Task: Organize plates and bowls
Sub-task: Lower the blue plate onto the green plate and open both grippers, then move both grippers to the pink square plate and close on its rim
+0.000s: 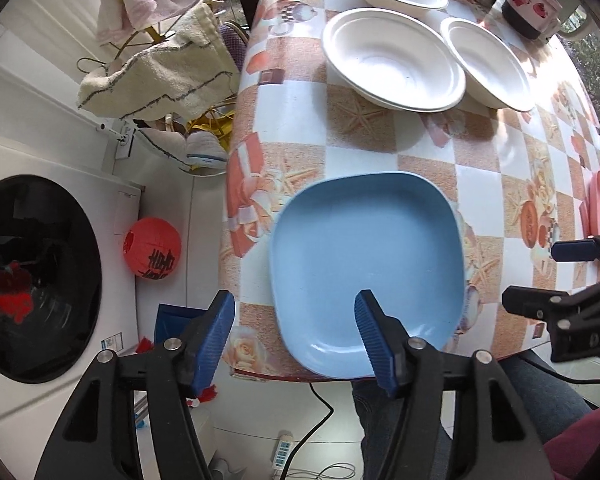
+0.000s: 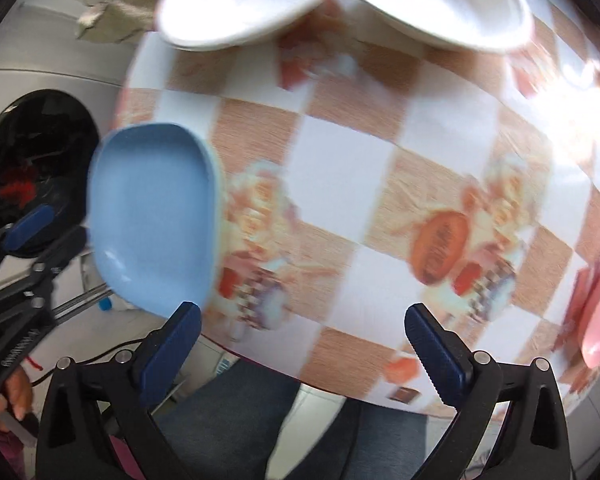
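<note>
Blue plastic plate (image 1: 366,276) lies at the worktop's (image 1: 360,140) near left edge, its near corner overhanging. The left tool (image 1: 296,338) hangs open just before it, one finger over the rim, gripping nothing. The right tool (image 2: 302,350) is open too, over bare cloth. White bowls (image 1: 394,60) wait at the far side. Step in hand looks like picking up the plate: next, close on its near rim.
</note>
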Tool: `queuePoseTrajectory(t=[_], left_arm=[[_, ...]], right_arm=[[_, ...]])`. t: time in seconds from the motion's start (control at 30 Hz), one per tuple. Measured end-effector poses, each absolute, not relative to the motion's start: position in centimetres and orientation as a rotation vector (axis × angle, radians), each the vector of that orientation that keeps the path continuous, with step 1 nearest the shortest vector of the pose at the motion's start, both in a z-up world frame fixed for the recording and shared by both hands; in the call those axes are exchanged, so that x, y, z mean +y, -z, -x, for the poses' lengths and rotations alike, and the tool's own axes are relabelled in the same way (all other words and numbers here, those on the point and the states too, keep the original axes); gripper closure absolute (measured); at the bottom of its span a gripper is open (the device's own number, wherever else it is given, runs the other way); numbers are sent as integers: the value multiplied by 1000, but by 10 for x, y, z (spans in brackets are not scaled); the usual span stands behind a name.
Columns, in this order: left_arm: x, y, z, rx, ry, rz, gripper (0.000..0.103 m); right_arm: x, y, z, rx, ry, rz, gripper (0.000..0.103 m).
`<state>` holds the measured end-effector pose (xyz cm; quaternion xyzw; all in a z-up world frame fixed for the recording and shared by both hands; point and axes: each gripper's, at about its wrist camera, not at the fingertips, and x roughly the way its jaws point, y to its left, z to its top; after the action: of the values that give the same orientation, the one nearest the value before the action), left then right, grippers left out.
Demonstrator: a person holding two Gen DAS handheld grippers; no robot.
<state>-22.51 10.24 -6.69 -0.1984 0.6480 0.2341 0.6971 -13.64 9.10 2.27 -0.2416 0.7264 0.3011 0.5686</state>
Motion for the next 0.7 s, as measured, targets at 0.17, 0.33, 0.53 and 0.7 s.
queuePoseTrajectory(t=[0.17,0.33,0.53,0.7], left_arm=[[77,64,206,1460,-445,414,35],[43,63,176,1484,-342,346,34],[4,57,140,1498,-235,223,32],[-17,56,113,1510,-178,168,31]], right_arm=[[39,1,118,1769,-591,485,1],[-5,13,97,1813,-503,341,1],[-60,19,63,1796,-428,213,1],[-113,33,35,1802,-346,107,1]])
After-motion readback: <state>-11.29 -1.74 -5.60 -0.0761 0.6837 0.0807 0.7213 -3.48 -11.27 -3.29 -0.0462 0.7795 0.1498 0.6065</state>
